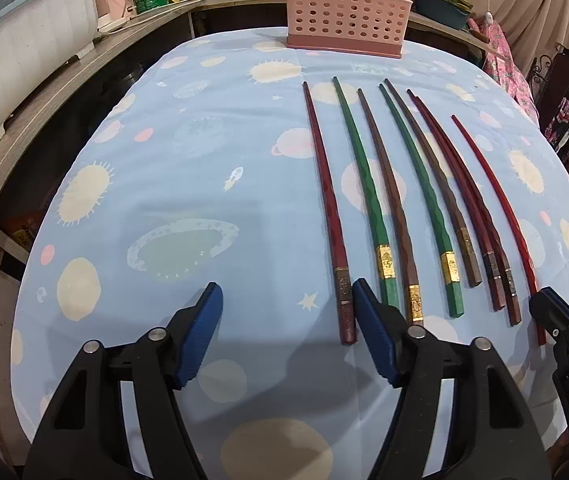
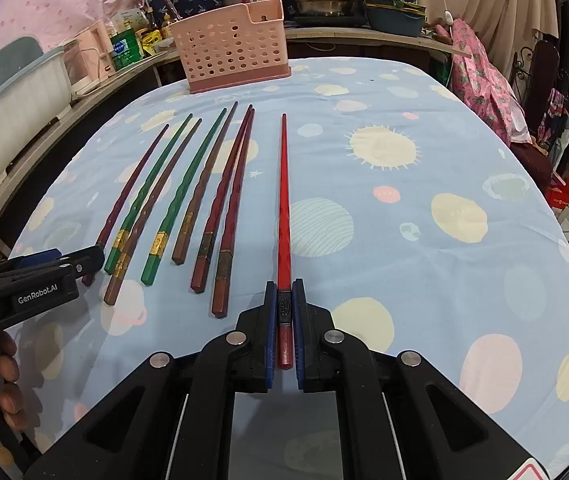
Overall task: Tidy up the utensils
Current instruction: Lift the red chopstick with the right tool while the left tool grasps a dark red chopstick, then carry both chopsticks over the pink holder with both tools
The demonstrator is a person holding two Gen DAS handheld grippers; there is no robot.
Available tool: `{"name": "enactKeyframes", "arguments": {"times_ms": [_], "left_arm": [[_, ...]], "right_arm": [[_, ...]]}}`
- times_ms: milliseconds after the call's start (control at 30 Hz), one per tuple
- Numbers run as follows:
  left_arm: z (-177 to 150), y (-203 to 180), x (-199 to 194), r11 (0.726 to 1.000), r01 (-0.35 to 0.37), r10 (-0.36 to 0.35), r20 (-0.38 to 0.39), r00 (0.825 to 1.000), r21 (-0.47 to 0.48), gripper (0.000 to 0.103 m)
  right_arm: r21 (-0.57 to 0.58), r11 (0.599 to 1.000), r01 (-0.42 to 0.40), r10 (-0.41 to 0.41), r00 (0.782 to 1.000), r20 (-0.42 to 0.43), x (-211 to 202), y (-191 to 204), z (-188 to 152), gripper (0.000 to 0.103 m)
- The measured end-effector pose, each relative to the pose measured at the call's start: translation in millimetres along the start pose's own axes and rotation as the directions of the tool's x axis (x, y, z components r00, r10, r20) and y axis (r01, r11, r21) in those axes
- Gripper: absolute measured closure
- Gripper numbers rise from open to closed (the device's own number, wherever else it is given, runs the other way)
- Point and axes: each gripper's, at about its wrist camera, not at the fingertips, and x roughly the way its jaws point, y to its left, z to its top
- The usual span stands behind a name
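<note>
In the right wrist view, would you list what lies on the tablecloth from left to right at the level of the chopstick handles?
Left gripper → green chopstick → second green chopstick → brown chopstick → bright red chopstick, clamped in the right gripper.

Pale blue cloth over the surface, printed with cream suns, pink planets, white stars. Beyond it, pink holder dotted with round holes. Near the holder: chopsticks in maroon, green, brown, gold-banded. Bright red chopstick between blue-padded black tongs.
</note>
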Motion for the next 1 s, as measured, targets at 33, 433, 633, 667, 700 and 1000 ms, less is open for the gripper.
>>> {"name": "enactKeyframes", "arguments": {"times_ms": [33,433,633,667,700,1000], "left_arm": [[0.2,-0.2,-0.1,1.000,0.002,-0.002,0.002,1.000,0.000,0.047],[4.9,5.8,-0.9,1.000,0.020,-0.020,-0.008,1.000,-0.004,0.094],[9.6,15.8,-5.8,0.999,0.041,-0.041,-0.016,0.999,-0.030,0.096],[11.3,18.1,-8.8,0.998,0.042,-0.042,-0.010,0.999,-0.036,0.096],[13.2,20.6,-12.7,0.998,0.043,-0.043,-0.002,0.999,-0.041,0.096],[46.6,41.5,-56.8,0.995,0.051,-0.042,0.104,0.994,-0.081,0.096]], "right_arm": [[-0.001,1.000,0.001,-0.001,1.000,0.000,0.2,0.1,0.5,0.096],[-0.011,1.000,-0.003,0.003,1.000,-0.011,0.7,0.2,1.6,0.096],[-0.005,1.000,-0.013,0.013,1.000,-0.012,-4.6,-2.3,7.4,0.096],[-0.004,1.000,-0.012,0.012,1.000,-0.005,-7.7,-3.4,10.0,0.096],[-0.001,1.000,-0.012,0.012,1.000,0.001,-10.5,-4.5,12.6,0.096],[0.039,0.999,-0.030,0.026,0.994,0.108,-48.7,-19.6,59.2,0.096]]}}
